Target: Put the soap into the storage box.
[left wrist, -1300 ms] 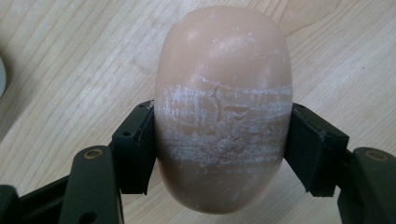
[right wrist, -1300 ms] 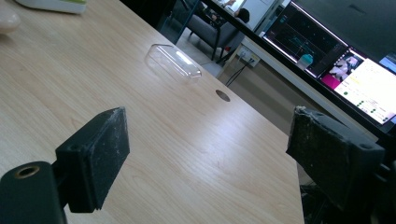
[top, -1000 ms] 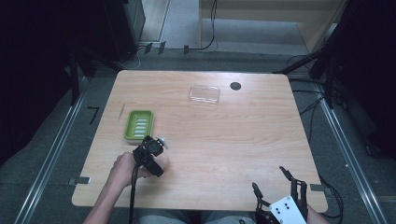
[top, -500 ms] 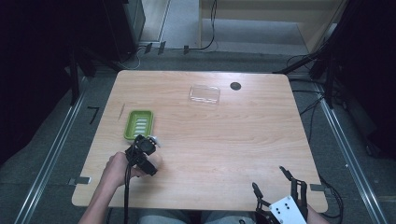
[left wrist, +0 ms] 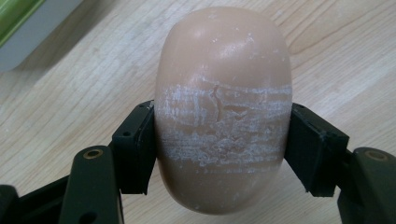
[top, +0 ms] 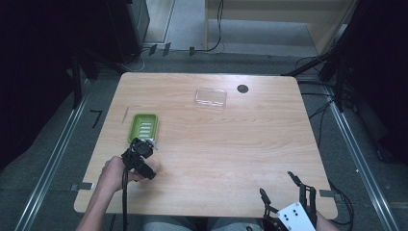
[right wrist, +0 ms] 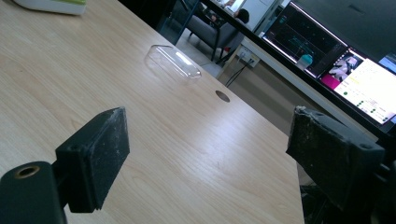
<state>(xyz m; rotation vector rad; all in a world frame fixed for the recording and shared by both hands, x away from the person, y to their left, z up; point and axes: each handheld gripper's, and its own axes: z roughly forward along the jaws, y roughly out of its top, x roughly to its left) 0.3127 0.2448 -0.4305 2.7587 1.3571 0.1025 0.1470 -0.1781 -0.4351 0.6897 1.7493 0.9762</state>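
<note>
While the soap (left wrist: 223, 112) is clamped by its sides between the fingers (left wrist: 135, 147) of the left gripper (top: 142, 155), it is held just above the wooden surface (top: 250, 139), right beside the near end of the green soap dish (top: 143, 127). In the left gripper view a corner of that dish is seen at the upper left, just apart from the soap, and bare wood is shown all around the bar. The dish is set near the surface's left edge, so little room is left on that side. To the right, a broad stretch of open wood is offered. The clear lid (top: 210, 97) is parked well apart, near the far edge, beside a dark round hole (top: 242, 88). The right gripper (top: 288, 197) is held at the near right edge, fingers spread wide and gripping nothing.
</note>
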